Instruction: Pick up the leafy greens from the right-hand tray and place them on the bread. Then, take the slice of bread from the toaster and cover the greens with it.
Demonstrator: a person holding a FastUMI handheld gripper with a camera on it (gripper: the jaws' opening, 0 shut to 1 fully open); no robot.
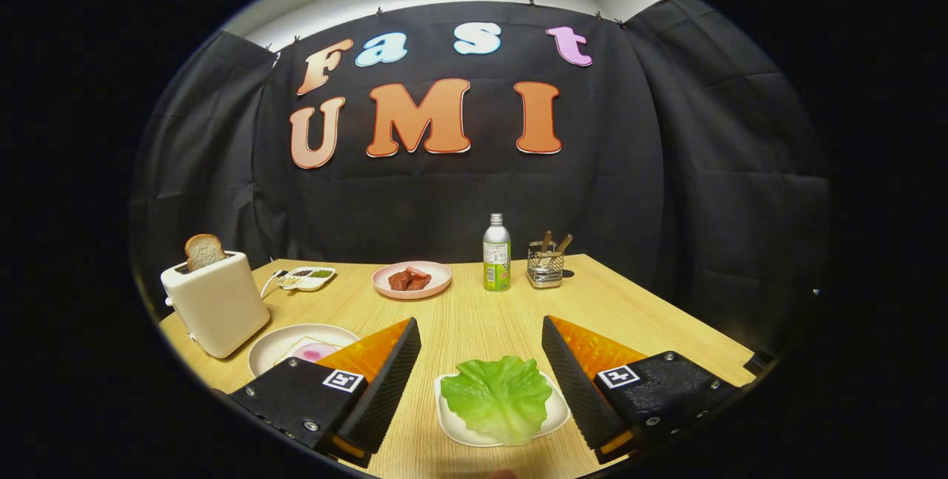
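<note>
A green lettuce leaf point(498, 396) lies on a small white tray point(453, 427) directly between my two fingers. My gripper point(481, 331) is open, its fingers standing on either side of the tray and touching nothing. To the left, a white plate point(275, 346) carries a slice of bread with a pink slice on top point(315, 352), partly hidden behind my left finger point(385, 383). Further left stands a white toaster point(215, 303) with a slice of bread point(204, 250) sticking up out of its slot.
Beyond the fingers on the wooden table point(474, 316) are a pink plate of red meat point(412, 279), a small white dish of seasonings point(306, 277), a green and white bottle point(496, 253) and a metal mesh holder with utensils point(546, 264).
</note>
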